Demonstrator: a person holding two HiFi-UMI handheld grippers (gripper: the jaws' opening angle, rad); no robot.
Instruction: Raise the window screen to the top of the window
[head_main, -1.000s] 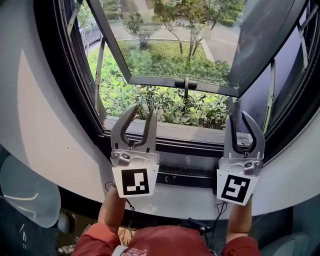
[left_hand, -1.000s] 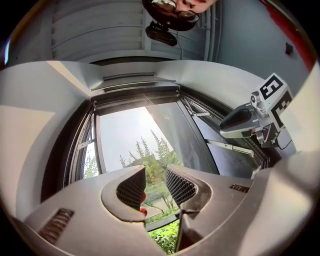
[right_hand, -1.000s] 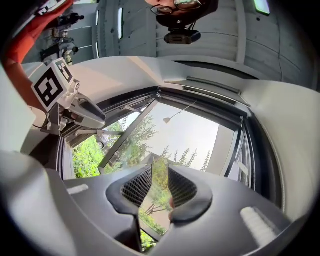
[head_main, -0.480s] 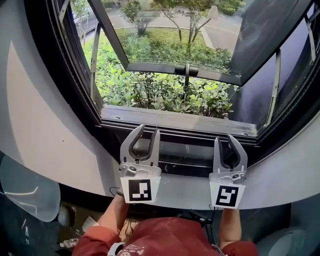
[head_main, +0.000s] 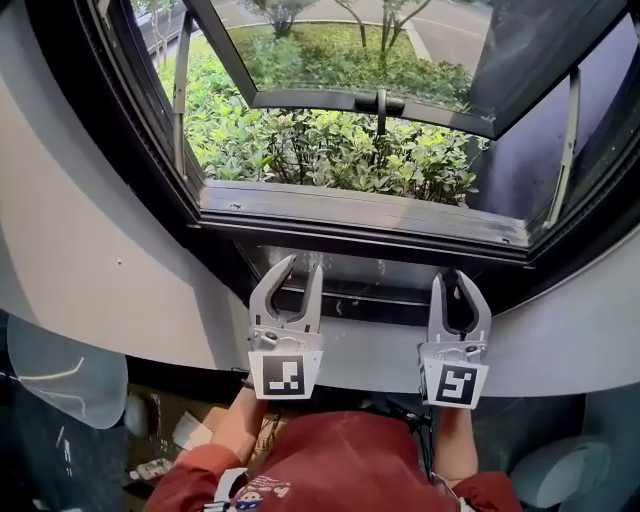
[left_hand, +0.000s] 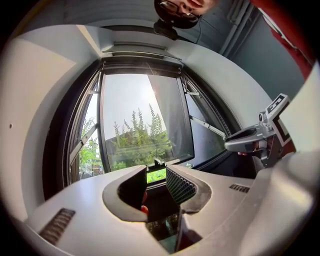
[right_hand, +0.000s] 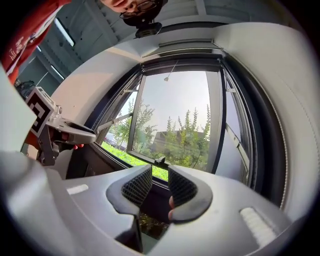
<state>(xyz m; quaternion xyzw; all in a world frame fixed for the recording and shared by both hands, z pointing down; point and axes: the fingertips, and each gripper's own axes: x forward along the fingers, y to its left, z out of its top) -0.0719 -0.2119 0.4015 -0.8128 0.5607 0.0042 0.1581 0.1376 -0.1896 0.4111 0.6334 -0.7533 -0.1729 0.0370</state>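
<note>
Left gripper (head_main: 300, 270) and right gripper (head_main: 455, 285) now lower, below sill (head_main: 360, 212); jaws apart

Left hand-held gripper (head_main: 300, 268), right hand-held gripper (head_main: 450, 280): jaws apart.

**Right gripper facing the open window**

We see the right gripper (right_hand: 159, 187) low in the frame. Its meshed pads (right_hand: 136, 189) stand apart, with only the dark sill (right_hand: 150, 202) behind the gap. Beyond, the window sash (right_hand: 175, 125) swings outward, its handle (right_hand: 160, 160) on the lower rail. Trees (right_hand: 192, 137) stand outside. The left gripper (right_hand: 75, 132) shows at far left.
</note>
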